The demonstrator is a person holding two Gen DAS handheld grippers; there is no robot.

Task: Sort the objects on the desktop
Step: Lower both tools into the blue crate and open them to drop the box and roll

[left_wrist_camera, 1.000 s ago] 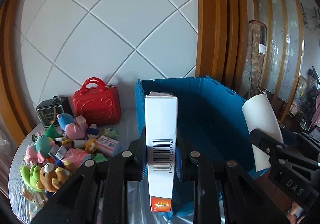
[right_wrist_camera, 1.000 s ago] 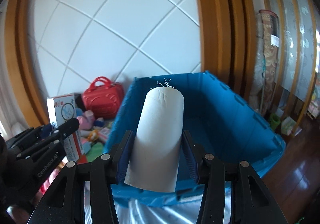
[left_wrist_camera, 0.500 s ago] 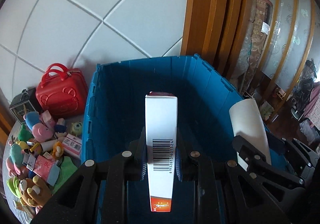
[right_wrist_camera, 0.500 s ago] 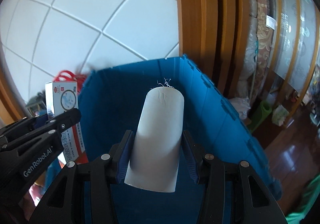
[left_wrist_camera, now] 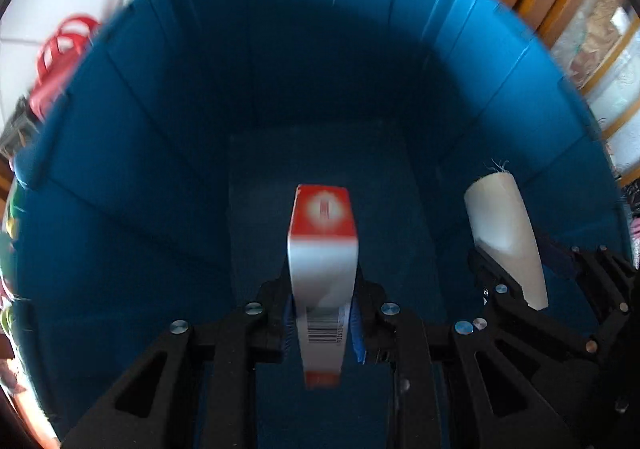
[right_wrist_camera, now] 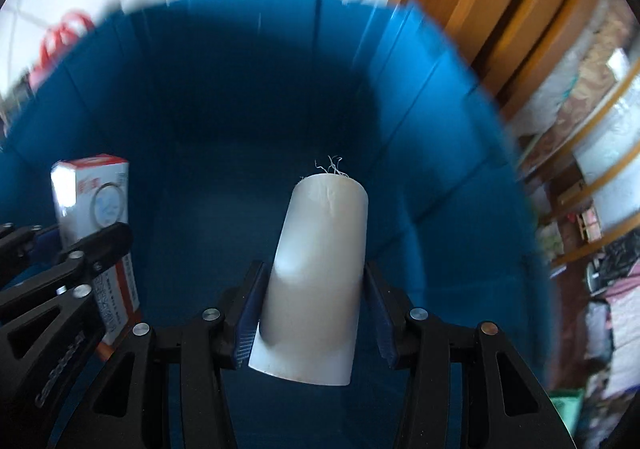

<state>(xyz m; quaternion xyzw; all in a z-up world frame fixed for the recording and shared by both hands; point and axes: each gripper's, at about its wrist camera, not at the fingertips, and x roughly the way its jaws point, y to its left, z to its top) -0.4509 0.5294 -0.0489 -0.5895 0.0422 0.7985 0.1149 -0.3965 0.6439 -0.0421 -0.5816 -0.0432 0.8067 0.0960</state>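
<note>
Left wrist view: the left gripper [left_wrist_camera: 322,323] squeezes tight on a thin red and white box [left_wrist_camera: 322,269], held straight up between the blue pads. All around and below it is the big blue bin [left_wrist_camera: 132,185], and its floor looks bare. In the right wrist view the right gripper [right_wrist_camera: 316,321] hugs a white roll [right_wrist_camera: 320,273] with loose threads on top, also over the bin. Both things look ready to be dropped in, so this seems to be the putting-away step. Next, each grip should go low inside, then let go gently
</note>
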